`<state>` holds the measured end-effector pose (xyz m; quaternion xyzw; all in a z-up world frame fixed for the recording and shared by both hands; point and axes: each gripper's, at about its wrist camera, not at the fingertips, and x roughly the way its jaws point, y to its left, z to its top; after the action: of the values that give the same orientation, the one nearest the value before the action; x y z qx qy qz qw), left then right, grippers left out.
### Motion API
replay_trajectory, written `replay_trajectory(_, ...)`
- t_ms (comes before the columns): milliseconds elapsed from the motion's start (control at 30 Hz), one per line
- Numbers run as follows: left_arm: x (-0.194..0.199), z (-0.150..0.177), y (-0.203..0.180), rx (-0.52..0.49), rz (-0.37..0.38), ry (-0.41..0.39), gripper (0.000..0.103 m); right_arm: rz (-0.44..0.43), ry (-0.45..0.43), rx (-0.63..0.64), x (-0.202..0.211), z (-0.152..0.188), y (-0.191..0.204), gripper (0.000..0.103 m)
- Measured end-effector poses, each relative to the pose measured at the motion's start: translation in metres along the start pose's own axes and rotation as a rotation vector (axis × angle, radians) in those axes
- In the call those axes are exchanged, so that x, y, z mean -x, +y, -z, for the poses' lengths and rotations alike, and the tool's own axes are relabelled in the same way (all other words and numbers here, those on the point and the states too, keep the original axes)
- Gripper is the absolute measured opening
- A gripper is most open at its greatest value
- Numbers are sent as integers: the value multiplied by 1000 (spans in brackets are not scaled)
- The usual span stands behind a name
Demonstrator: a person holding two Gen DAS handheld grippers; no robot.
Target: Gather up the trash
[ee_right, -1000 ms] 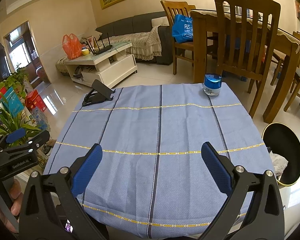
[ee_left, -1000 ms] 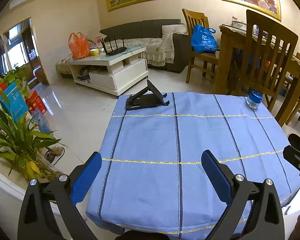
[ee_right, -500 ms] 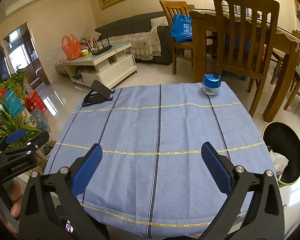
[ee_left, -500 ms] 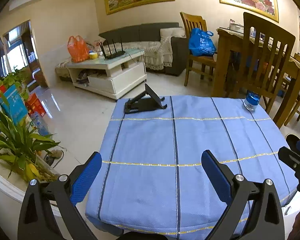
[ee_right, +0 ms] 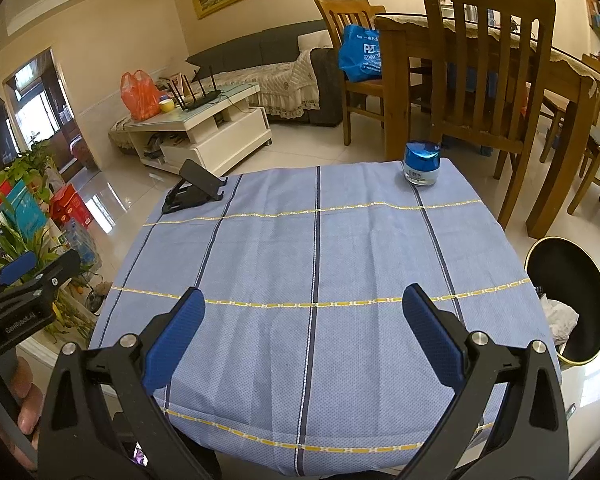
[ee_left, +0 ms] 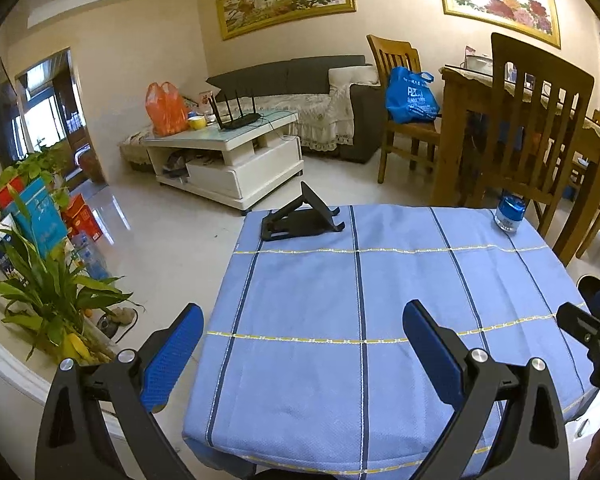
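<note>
Left gripper (ee_left: 302,322): hovers over the near left part of the table, jaws spread wide with nothing between the blue pads; in the right wrist view it shows at the far left edge, a hand (ee_right: 26,404) wrapped on its handle.
Phone stand (ee_right: 194,190): black, folded open, at the far left corner of the tablecloth, well apart from both grippers.
Tablecloth (ee_right: 316,256): blue with dark stripes and yellow lines, draped over a small table; its middle is bare.
Right gripper (ee_right: 302,312): held over the near edge of the cloth, jaws spread wide, gripping nothing; its tip shows at the right edge of the left wrist view.
Jar (ee_right: 421,163): small, clear body with a blue lid, upright at the far right corner of the cloth, just in front of a wooden chair (ee_right: 484,68).
Trash bin (ee_right: 588,280): black with a gold rim, on the floor right of the table.
Trash (ee_right: 560,318): crumpled white material lying inside the bin, at its near left side.
</note>
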<state>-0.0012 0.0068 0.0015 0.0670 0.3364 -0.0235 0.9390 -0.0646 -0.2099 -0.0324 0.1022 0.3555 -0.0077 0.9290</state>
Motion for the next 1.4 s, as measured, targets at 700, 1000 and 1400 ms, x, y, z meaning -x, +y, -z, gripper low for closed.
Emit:
replay_trajectory(700, 9, -1, -9, -4, 45, 5, 96, 5, 0, -5, 0, 1, -3, 98)
replay_trajectory(1000, 12, -1, -11, -4, 57, 6, 96, 4, 0, -3, -1, 0, -3, 98)
replay_trajectory(1400, 17, 1, -12, -2, 61, -8, 96, 3, 1, -6, -2, 2, -2, 98)
